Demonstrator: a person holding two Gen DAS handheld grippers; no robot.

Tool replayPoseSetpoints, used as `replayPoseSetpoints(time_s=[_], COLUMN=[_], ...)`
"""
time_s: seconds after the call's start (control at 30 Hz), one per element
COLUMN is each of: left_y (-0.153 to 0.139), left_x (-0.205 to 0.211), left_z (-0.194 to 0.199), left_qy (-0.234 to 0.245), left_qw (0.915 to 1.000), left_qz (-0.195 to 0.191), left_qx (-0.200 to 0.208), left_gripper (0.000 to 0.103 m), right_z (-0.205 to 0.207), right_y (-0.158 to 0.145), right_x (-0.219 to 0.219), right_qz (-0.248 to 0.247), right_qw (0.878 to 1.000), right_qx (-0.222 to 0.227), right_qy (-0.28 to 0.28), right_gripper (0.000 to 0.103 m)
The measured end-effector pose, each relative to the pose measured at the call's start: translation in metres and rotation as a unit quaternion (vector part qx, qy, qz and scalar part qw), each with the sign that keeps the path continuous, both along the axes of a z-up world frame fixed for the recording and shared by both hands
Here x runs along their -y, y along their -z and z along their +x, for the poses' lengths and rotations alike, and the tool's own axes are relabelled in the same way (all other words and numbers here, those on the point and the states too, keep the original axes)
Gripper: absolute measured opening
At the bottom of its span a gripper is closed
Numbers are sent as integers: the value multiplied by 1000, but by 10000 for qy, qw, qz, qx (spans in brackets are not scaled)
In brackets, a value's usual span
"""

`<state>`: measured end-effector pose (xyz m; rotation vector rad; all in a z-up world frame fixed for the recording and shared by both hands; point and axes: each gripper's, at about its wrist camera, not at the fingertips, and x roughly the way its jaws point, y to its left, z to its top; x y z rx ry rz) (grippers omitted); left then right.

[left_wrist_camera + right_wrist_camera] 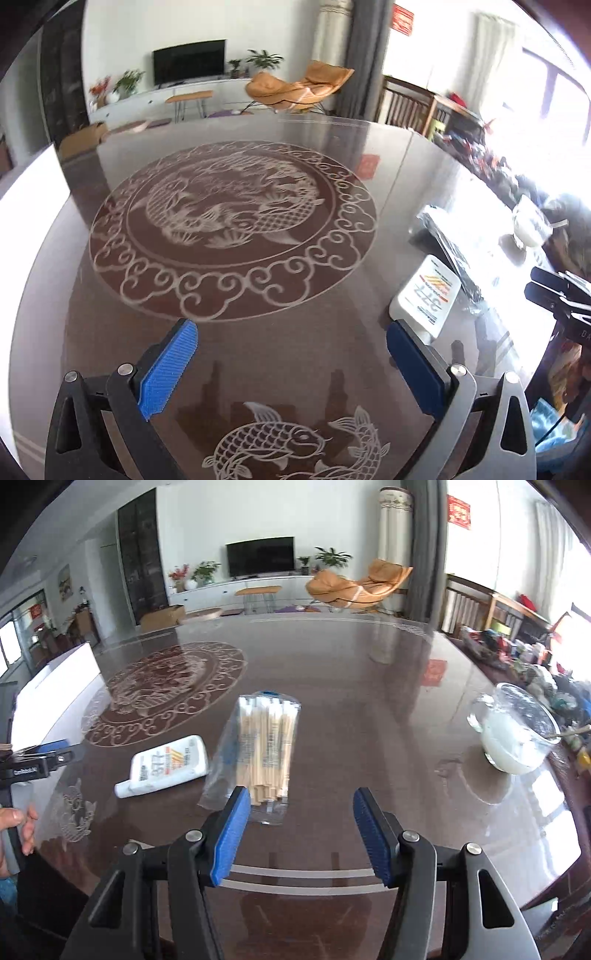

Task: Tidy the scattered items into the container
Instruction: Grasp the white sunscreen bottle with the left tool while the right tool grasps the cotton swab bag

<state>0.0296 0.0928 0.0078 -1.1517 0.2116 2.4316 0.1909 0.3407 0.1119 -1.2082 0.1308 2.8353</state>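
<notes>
Both grippers are up over the dark glossy table (332, 664), and neither one has anything in it. The right gripper (295, 834) hangs with its blue pads (231, 842) spread wide, bare tabletop showing between them. Just ahead of its left pad lies a clear packet (258, 753) of wooden sticks, flat on the table, its near end almost level with that pad's tip but not touching it.

Left of the packet, just beside it, a white tube (166, 766) lies on its side with its cap end pointing toward the left edge of the view. Off to the right, well apart from both, a clear cup (517, 734) stands upright with white liquid in its lower part. At the far left a white box (59, 698) stands on the table beside the round etched medallion (166, 690); whether it is open on top I cannot tell.

Over on the left wrist view, the left gripper (291, 354) is released too, pads far apart, nothing but the fish pattern (280, 446) of the table beneath them. The tube (428, 295) sits just beyond its right pad, the packet (454, 251) past that, glare washing out much of it. The right gripper (554, 291) pokes in at the right edge. In the right wrist view, a hand (22, 823) shows at the left edge below the left gripper (48, 753).
</notes>
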Motion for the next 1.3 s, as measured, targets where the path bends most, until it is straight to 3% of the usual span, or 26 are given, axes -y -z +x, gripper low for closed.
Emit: replayPoseSetpoints(time_s=[0.1,0.23,0.3,0.37,0.47,0.53,0.7,0.73,0.8,0.87,0.97,1.03,1.07,1.1,1.2,1.3], left_y=[-14,-24,-19,-13,-7,-5,-7,-8,-2,13,35,35,32,29,26,24], left_x=[-17,5,31,51,67,65,-13,-33,-73,-95,-104,-102,-97,-91,-57,-20], left_z=[5,8,7,6,7,8,-9,-14,-30,-48,-76,-83,-85,-87,-96,-98], left_qy=[203,-132,-440,-686,-807,-657,252,455,639,506,237,36,-75,-272,-752,-1240], left_qw=[9989,9993,9987,9971,9955,9956,9958,9955,9971,9977,9962,9971,9978,9977,9955,9905], left_qz=[-328,-113,166,335,474,638,775,716,227,-301,-457,-561,-444,-484,-335,-420], left_qx=[-261,-334,-221,1,136,199,422,421,342,327,709,514,483,401,466,419], left_gripper=[103,103,103,103,103,103,103,103,103,103,103,94,77,51,51,51], right_z=[-27,-78,-101,-110,-104,-85,-34,-30,-18,-9,6,12,14,13,7,-9], right_y=[10,28,26,8,-6,-3,23,31,40,40,32,26,24,23,23,22], right_x=[31,82,108,119,102,83,22,9,-14,-28,-37,-41,-41,-40,-38,-33], right_qz=[31,1029,1102,390,26,159,504,514,365,166,129,130,128,122,45,-240], right_qw=[9971,9868,9864,9889,9937,9962,9981,9983,9983,9981,9977,9972,9969,9968,9976,9989], right_qx=[346,845,575,-96,-364,-415,-350,-219,-10,-48,-307,-451,-496,-507,-378,-276], right_qy=[-684,-920,-1071,-1431,-1060,-751,20,181,444,588,594,581,593,610,579,308], right_gripper=[60,60,59,59,59,59,59,59,59,59,59,59,59,59,59,59])
